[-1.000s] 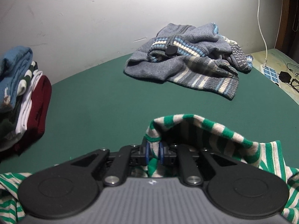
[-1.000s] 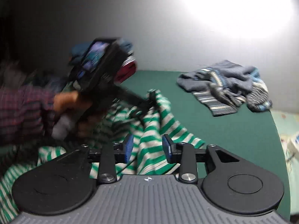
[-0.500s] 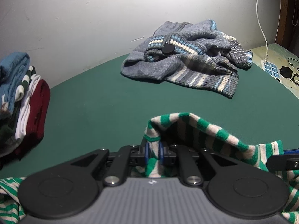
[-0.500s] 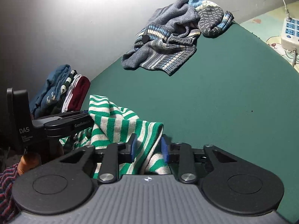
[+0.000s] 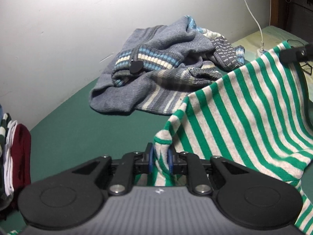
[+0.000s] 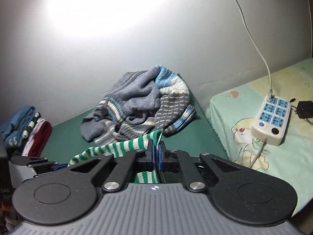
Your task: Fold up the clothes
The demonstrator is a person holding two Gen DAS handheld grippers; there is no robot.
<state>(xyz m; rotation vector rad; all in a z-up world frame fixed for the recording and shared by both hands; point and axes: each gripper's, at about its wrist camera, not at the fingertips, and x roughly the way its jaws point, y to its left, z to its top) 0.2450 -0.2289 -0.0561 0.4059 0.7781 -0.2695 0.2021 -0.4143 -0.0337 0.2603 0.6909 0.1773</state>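
Observation:
A green-and-white striped garment point(image 5: 244, 109) hangs stretched between both grippers above the green table point(image 5: 82, 129). My left gripper point(image 5: 160, 157) is shut on one bunched edge of it, low in the left wrist view. The right gripper point(image 5: 287, 53) shows at the upper right of that view, holding the other edge higher up. In the right wrist view my right gripper point(image 6: 156, 155) is shut on the striped garment point(image 6: 121, 146), with its blue pads pressed together on the fabric. The left gripper point(image 6: 45, 165) shows low at the left there.
A crumpled grey-blue striped sweater point(image 5: 162, 74) point(image 6: 140, 109) lies at the back of the table by the wall. A stack of folded clothes point(image 5: 13, 158) point(image 6: 25, 129) sits at the left edge. A white power strip point(image 6: 271, 121) with its cable lies on the pale sheet point(image 6: 244, 105) to the right.
The right gripper closed on the striped garment and swung out to the right and up, pulling the fabric taut and spread. The left gripper kept its hold and shifted slightly.

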